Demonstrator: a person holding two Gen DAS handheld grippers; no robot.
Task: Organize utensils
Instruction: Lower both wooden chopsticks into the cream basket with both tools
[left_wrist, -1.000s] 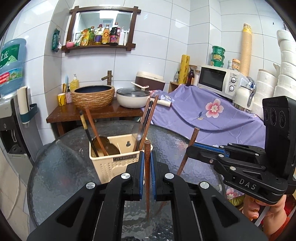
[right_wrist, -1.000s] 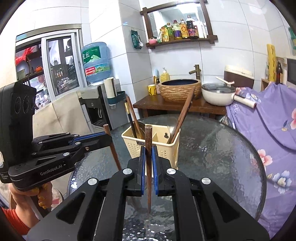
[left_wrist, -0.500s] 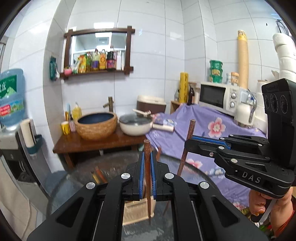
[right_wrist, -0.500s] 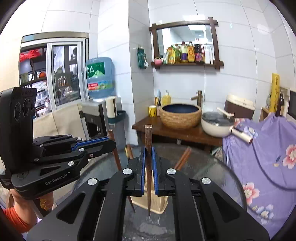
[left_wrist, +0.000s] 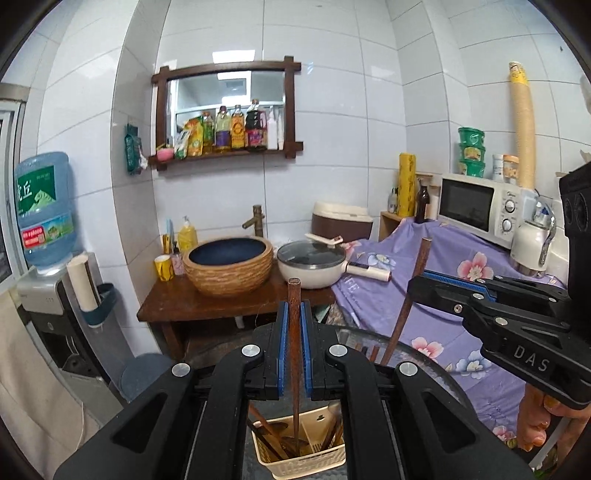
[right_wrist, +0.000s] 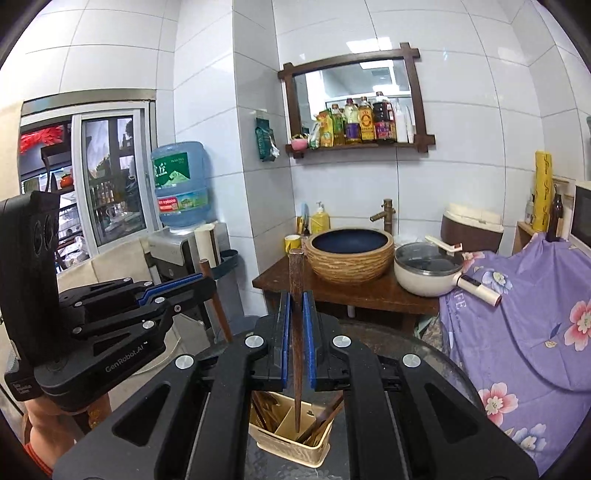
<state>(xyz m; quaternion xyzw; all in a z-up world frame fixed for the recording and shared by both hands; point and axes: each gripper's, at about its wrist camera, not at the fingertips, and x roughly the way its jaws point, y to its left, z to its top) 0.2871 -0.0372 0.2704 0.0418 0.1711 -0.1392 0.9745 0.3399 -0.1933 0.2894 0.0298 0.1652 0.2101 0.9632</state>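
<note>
Left wrist view: each tool – left tool (left_wrist: 293, 350), right tool (right_wrist: 297, 343) – pinches one chopstick (left_wrist: 294, 332) above the part-filled caddy (left_wrist: 306, 463), so dropping both in remains.

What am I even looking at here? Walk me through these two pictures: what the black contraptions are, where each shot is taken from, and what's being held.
No robot here: a person holds a two-finger clamp in each hand, with a camera on each looking forward along its fingers. One picture comes from the left gripper, the other from the right gripper; each also shows the other clamp off to one side. Each gripper is shut on one wooden chopstick, the left chopstick and the right chopstick, held roughly upright. Below them, on a round glass table, stands a cream utensil basket with compartments, already holding more wooden utensils. Behind are a wooden stand with a basin and a pot.
</note>
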